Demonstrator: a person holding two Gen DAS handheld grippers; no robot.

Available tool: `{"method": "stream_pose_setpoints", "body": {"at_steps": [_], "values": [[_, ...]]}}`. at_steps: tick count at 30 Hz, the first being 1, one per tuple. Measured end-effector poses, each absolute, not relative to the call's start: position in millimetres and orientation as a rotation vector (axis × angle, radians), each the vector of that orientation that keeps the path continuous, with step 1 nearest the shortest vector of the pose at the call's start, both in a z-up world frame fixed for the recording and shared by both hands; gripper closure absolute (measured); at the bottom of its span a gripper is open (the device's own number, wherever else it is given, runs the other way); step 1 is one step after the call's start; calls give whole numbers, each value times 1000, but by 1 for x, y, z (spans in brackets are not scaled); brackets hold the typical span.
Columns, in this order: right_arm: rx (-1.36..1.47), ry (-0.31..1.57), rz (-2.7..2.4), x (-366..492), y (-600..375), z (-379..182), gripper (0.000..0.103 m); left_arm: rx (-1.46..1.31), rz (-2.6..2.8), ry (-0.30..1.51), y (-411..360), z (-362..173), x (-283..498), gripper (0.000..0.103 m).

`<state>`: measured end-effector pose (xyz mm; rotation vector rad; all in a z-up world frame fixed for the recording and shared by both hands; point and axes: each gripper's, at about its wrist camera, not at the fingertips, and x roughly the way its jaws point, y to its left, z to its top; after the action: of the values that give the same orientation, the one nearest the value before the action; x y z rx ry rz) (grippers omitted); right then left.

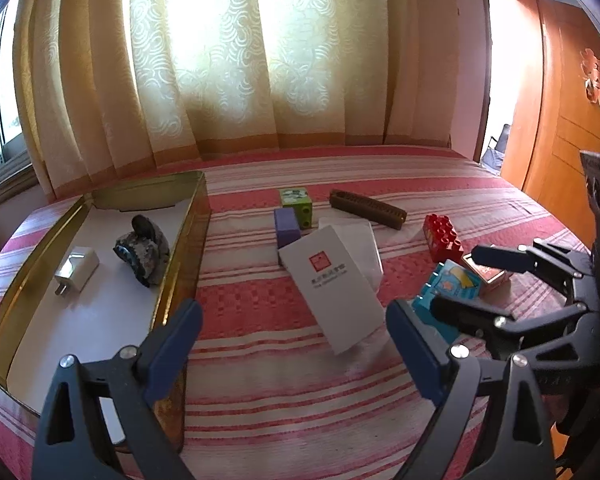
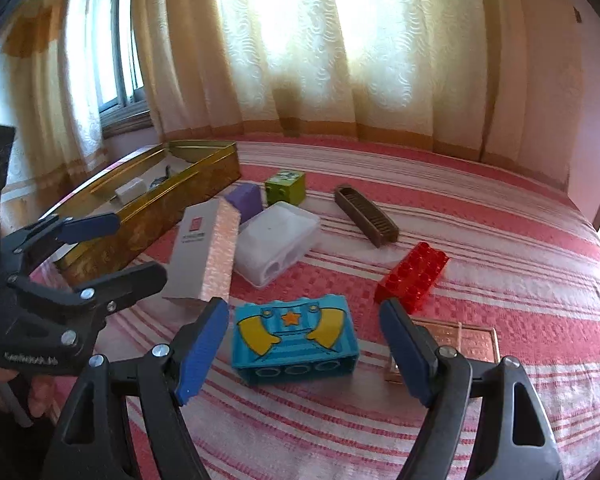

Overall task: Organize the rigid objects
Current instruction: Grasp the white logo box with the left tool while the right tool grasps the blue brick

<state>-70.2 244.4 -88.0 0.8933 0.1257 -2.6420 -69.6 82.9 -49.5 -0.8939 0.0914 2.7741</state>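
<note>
Blue block [image 2: 296,338] between spread right gripper [image 2: 304,350] fingers [image 2: 202,350], untouched

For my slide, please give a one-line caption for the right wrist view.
Open right gripper poised over a blue block on a striped bed, gold tin at left.

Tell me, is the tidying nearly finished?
Not yet. Only a white charger and a speckled rock sit in the gold tin. Both hand-held grippers are open and empty; the right hand-held gripper frames the blue block. The red brick and white box wait on the bed.
</note>
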Motion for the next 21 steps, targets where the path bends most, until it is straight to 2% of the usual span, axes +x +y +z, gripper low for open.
{"method": "stream_pose_setpoints", "body": {"at_steps": [7,10,14,21], "values": [[1052,122,-2593,-87,242,-100,24,-905,2758,91,86,-50,-72,8],[1074,90,-2572,-90,245,-102,36,-919,2737,96,91,-51,-74,8],[1018,71,-2635,-82,250,-96,36,-940,2714,83,96,-53,-78,8],[932,-69,-2765,-72,273,-87,36,-990,2693,82,105,-56,-91,8]]}}
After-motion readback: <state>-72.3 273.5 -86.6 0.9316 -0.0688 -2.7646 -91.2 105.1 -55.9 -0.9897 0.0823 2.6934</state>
